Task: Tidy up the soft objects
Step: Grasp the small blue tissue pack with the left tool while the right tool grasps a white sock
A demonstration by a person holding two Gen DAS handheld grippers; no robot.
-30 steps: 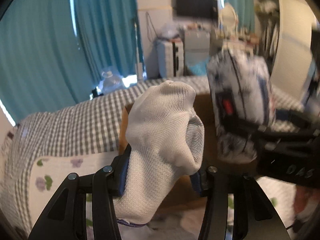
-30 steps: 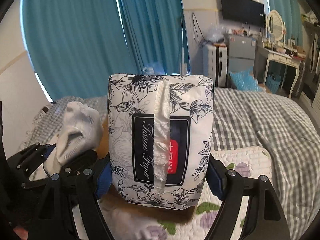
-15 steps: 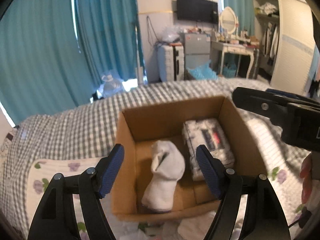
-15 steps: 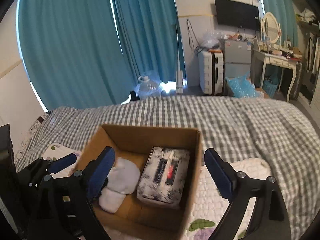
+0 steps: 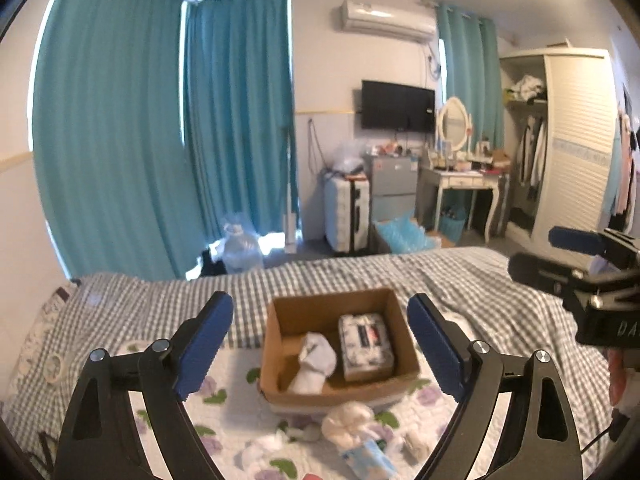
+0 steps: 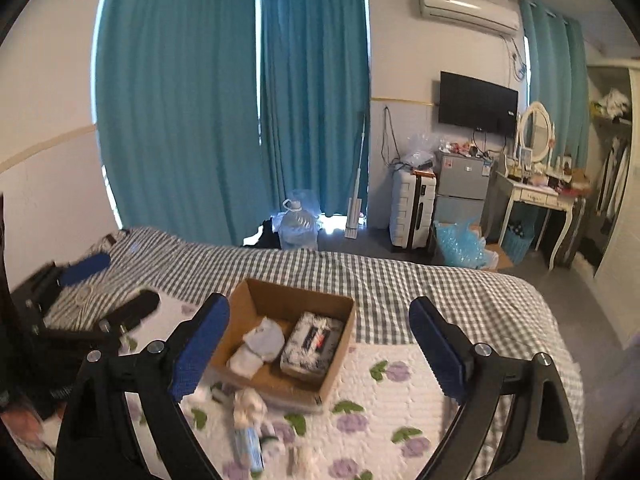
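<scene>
A brown cardboard box (image 5: 280,394) sits on the bed. Inside it lie a white sock (image 5: 314,362) on the left and a floral tissue pack (image 5: 366,340) on the right. They also show in the right wrist view: box (image 6: 340,364), sock (image 6: 258,346), tissue pack (image 6: 312,342). My left gripper (image 5: 320,346) is open and empty, held well above and in front of the box. My right gripper (image 6: 320,346) is open and empty, likewise raised. Loose white soft items (image 5: 348,420) and a blue-and-white packet (image 5: 370,458) lie on the quilt before the box.
The bed has a grey checked cover (image 5: 480,280) and a floral quilt (image 6: 400,392). A roll of tape (image 5: 54,366) lies at the bed's left. Beyond the bed stand teal curtains, a water jug (image 6: 298,222), a suitcase, a small fridge and a dressing table.
Both grippers let go: the sock and the tissue pack dropped into the box. Both grippers then opened wide and pulled up and back from the box.
</scene>
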